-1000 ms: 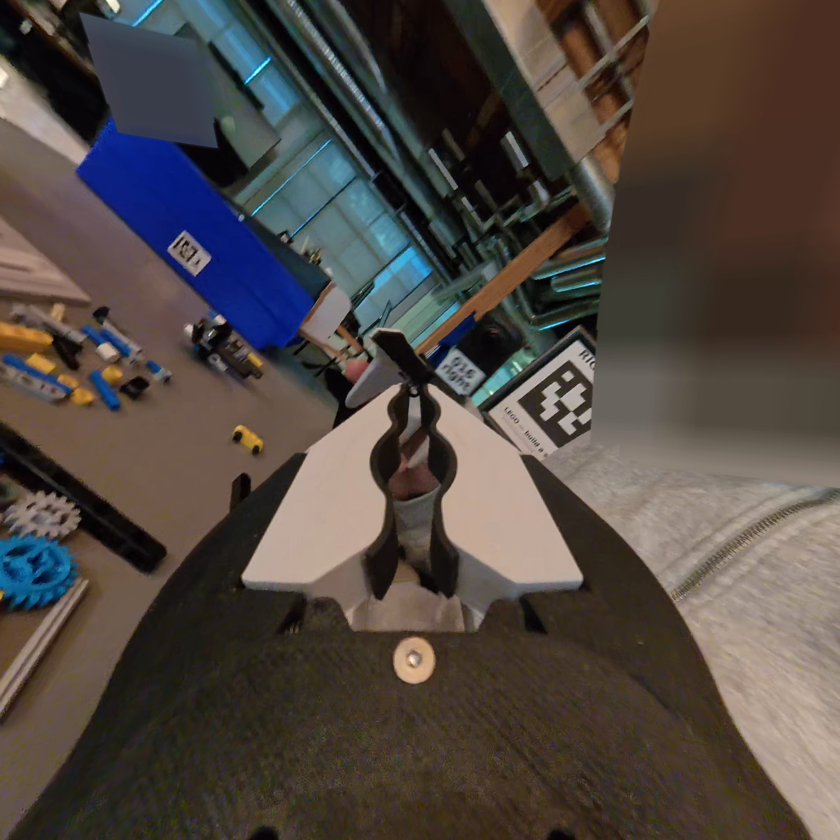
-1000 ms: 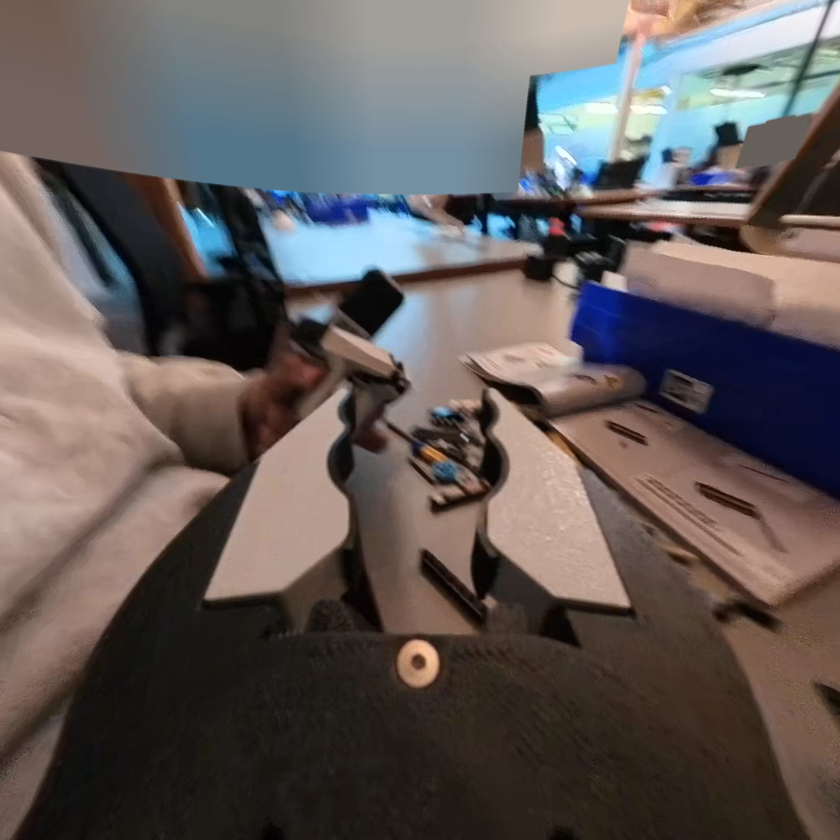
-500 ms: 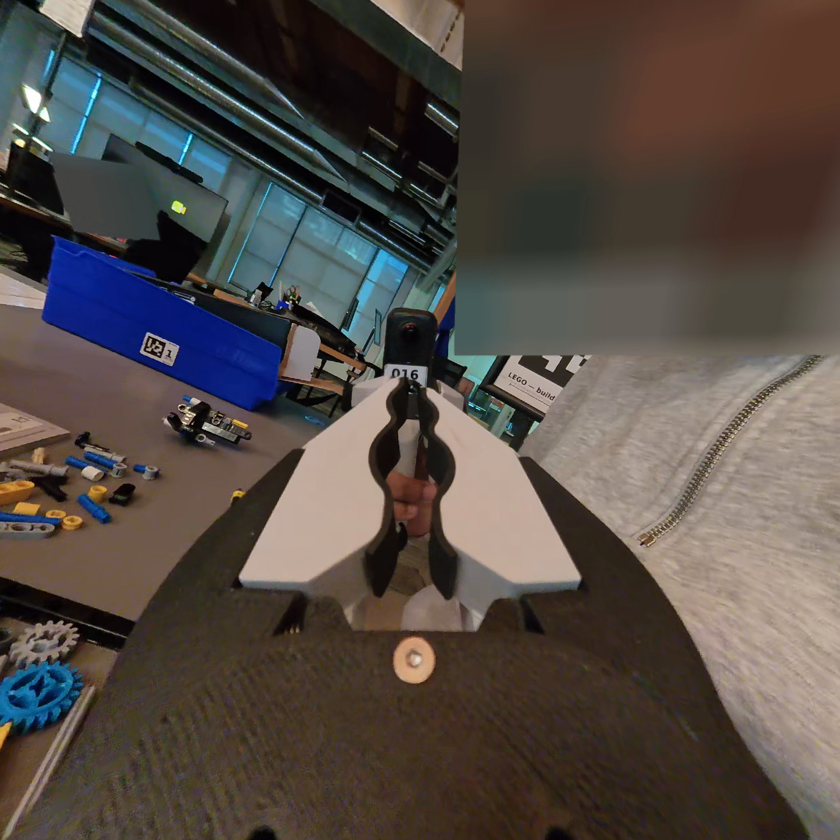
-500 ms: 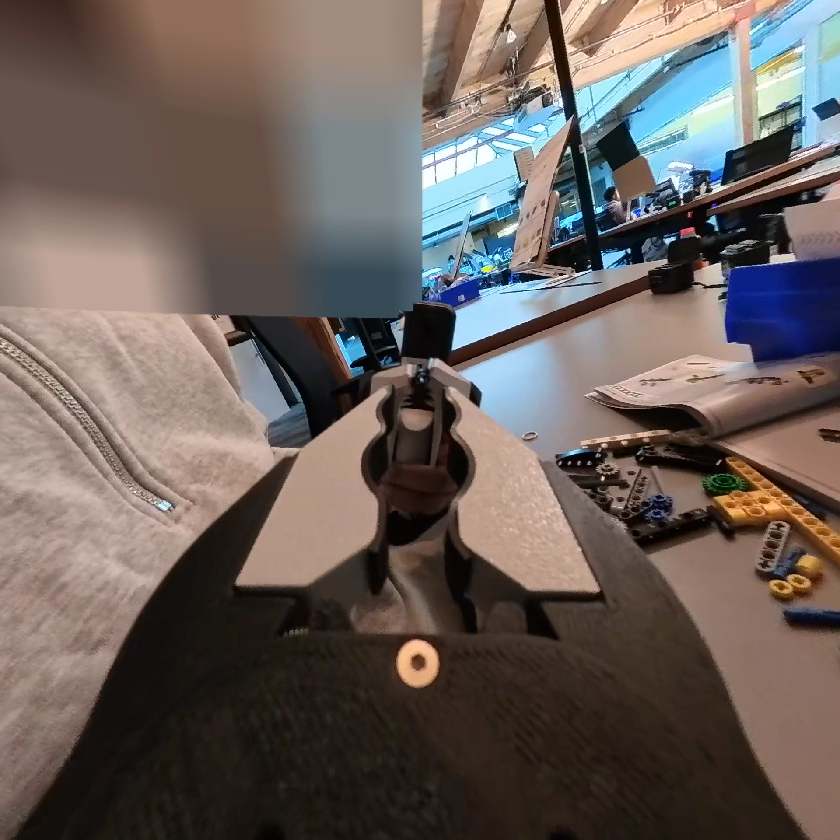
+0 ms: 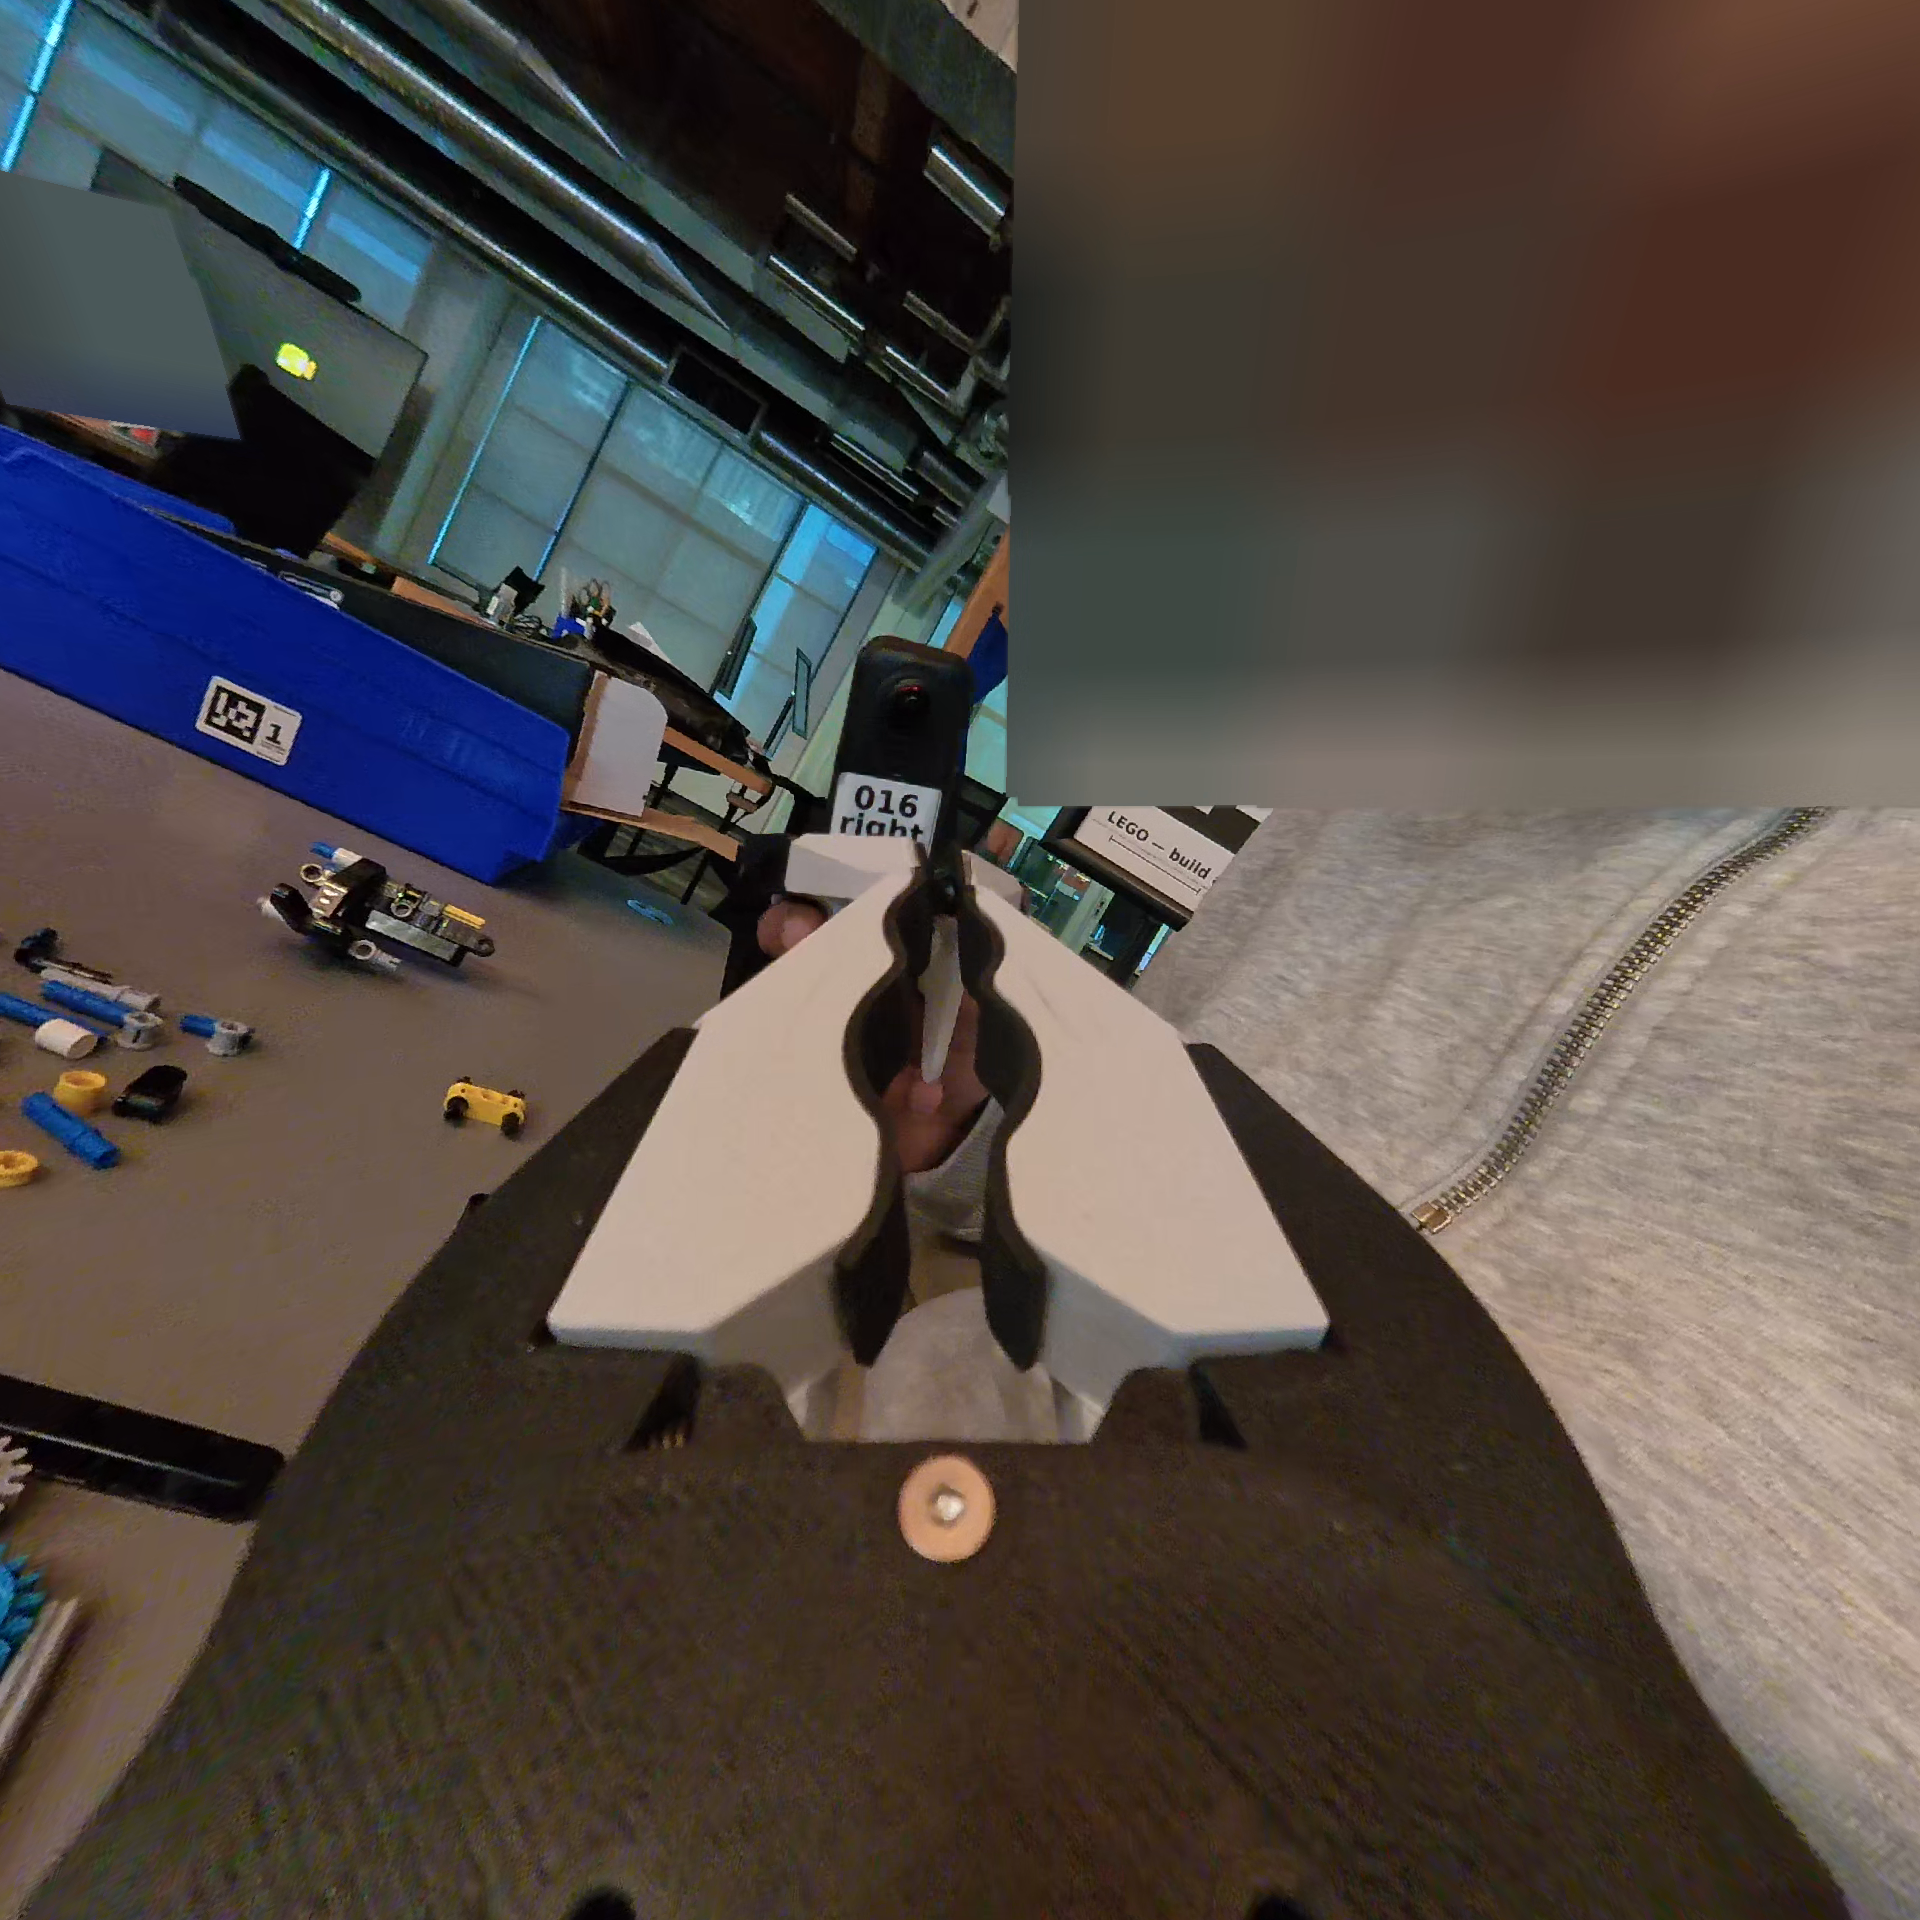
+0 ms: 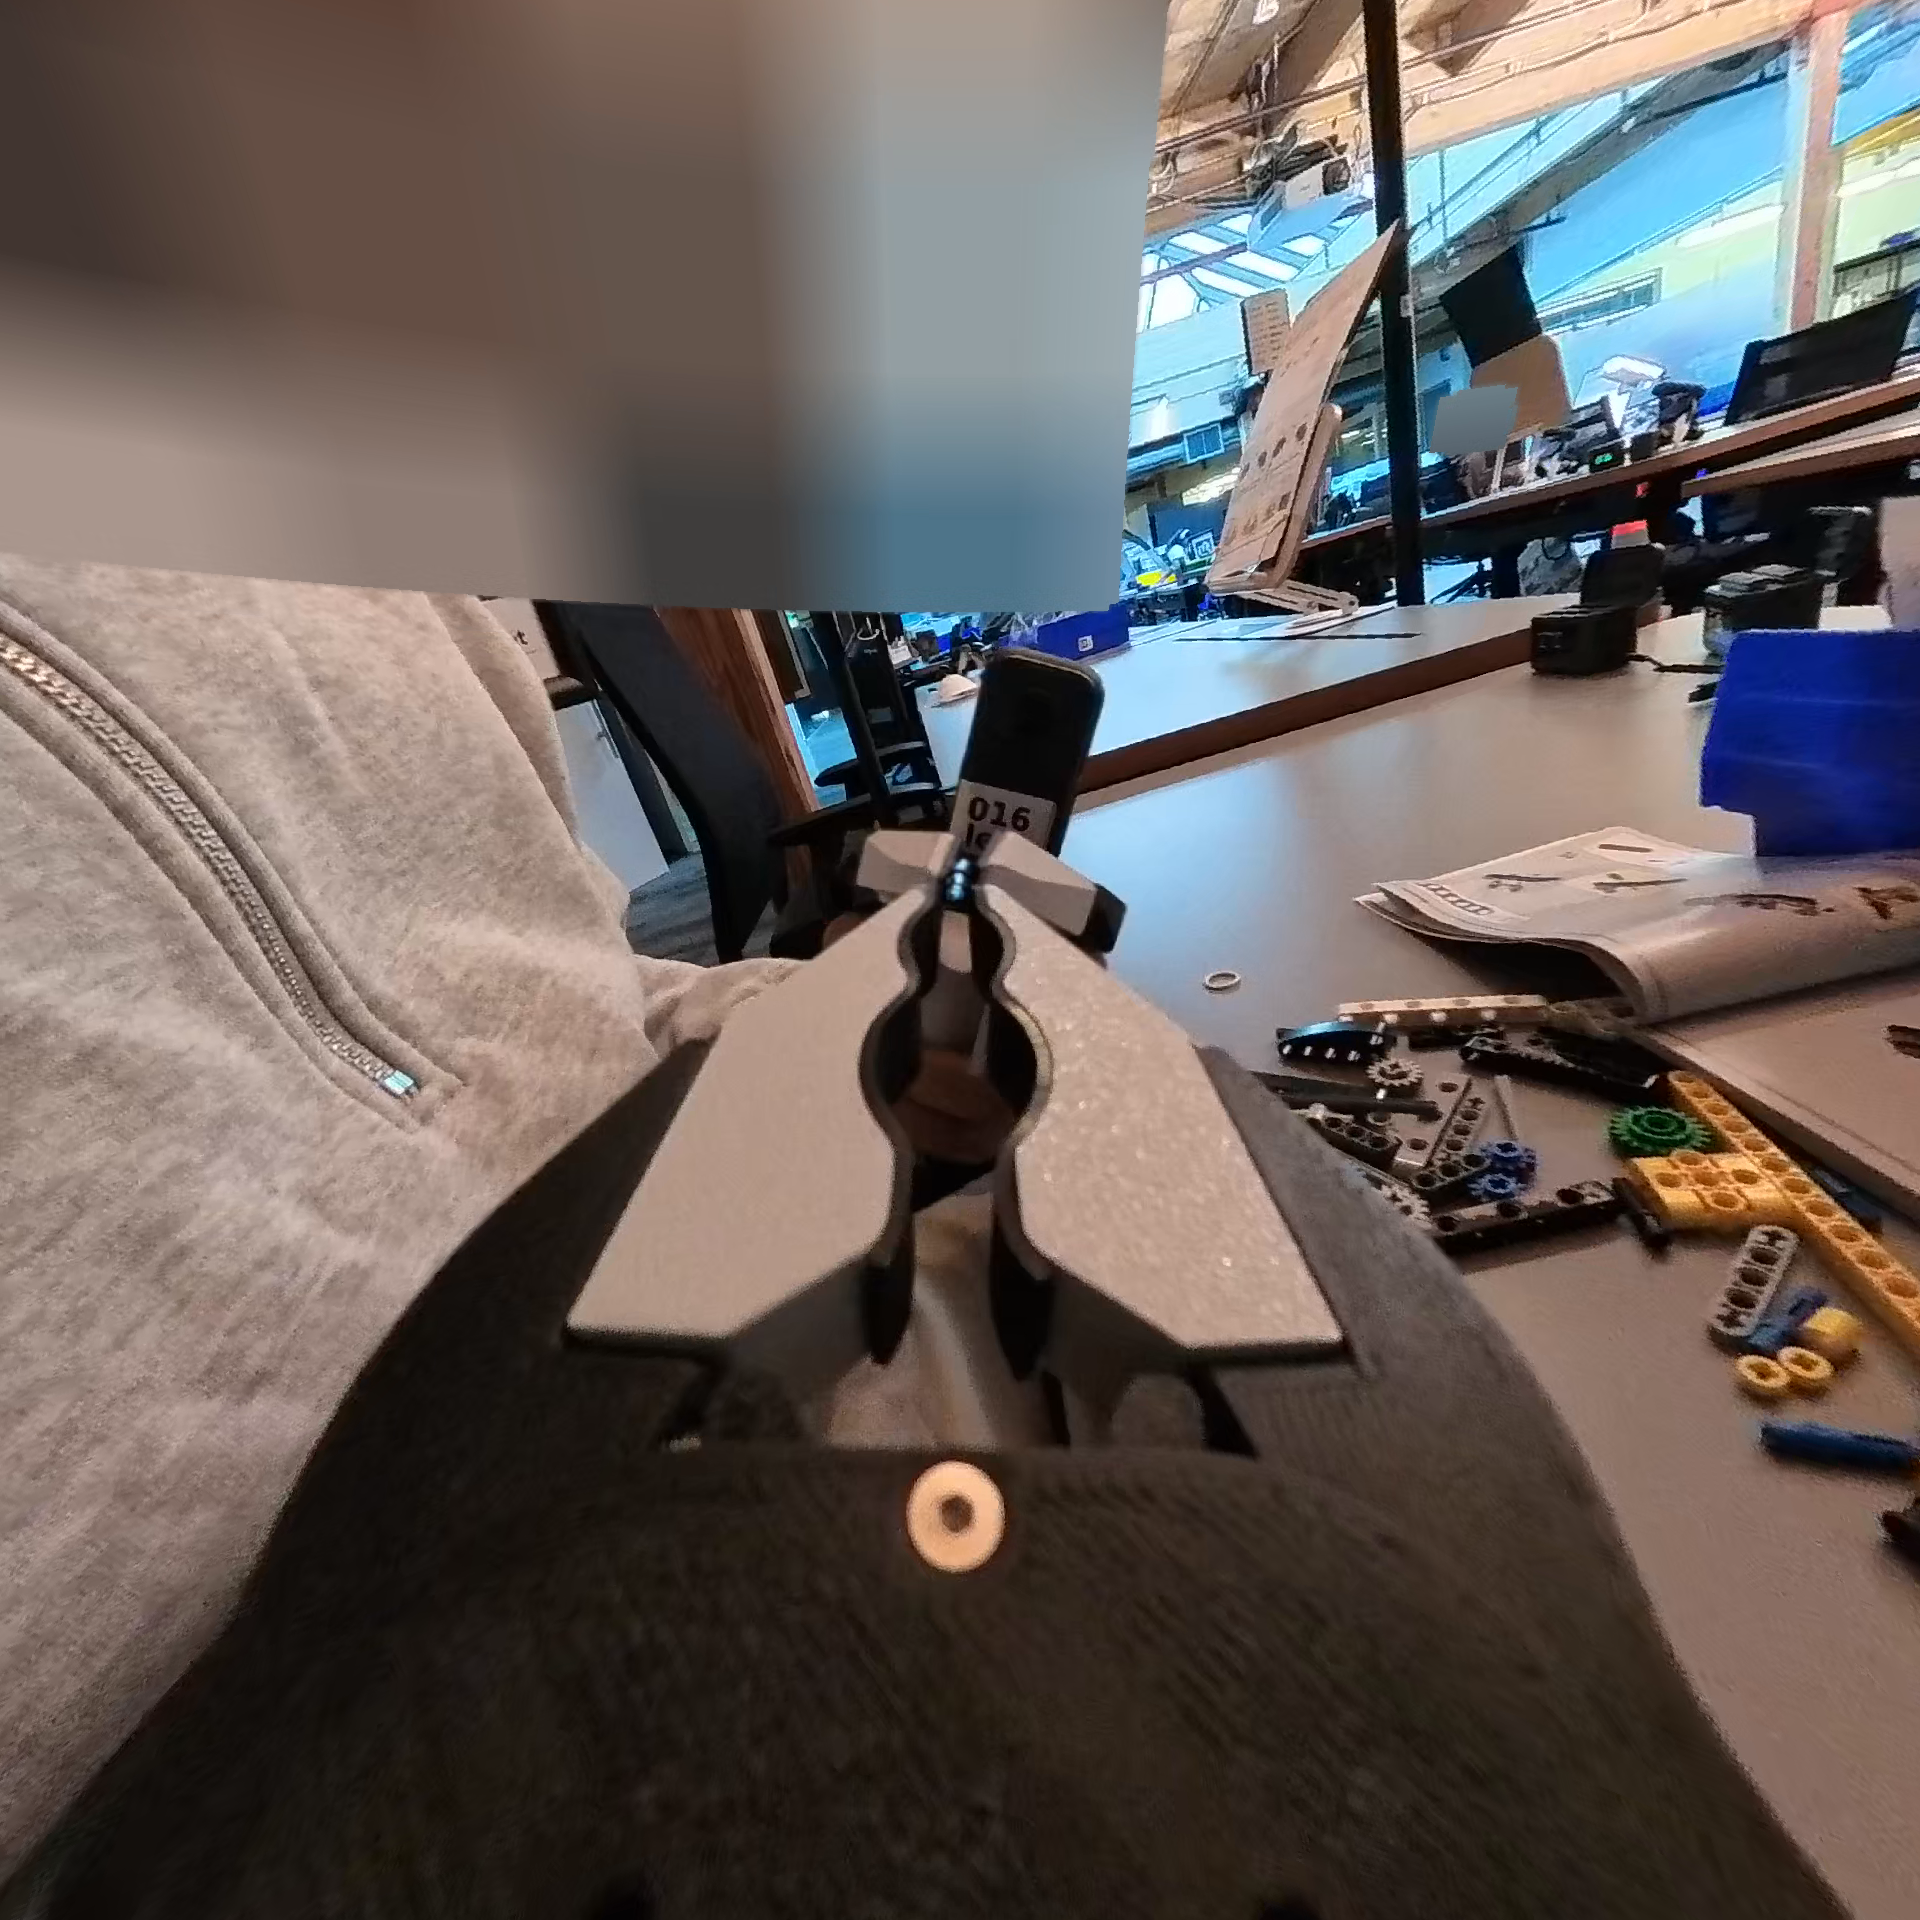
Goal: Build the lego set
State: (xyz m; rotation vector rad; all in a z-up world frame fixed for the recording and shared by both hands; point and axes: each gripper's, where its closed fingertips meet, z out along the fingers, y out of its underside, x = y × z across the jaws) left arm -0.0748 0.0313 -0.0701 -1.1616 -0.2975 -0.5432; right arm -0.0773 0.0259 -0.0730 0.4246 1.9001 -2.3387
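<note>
Left wrist view: your left gripper (image 5: 940, 883) pinched on a small dark piece (image 5: 943, 891).
Right gripper (image 6: 961, 883): pinched on the same piece (image 6: 957, 888).
Risk: pieces may pop free if your tips misalign.

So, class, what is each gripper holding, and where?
Cannot tell: left gripper and right gripper meet at a tiny dark piece; which fingers pinch it is unclear.

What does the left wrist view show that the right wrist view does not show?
Only the left wrist view shows the partly built model, the small yellow piece and the blue bin's tagged side. Only the right wrist view shows the instruction booklet, the yellow beams, the green gear and a small ring. Both show the grey table, the person's grey zipped jacket, and the two grippers raised and facing each other, the left gripper and right gripper, tips closed. Something small and dark sits at the tips; what it is I cannot tell.
</note>
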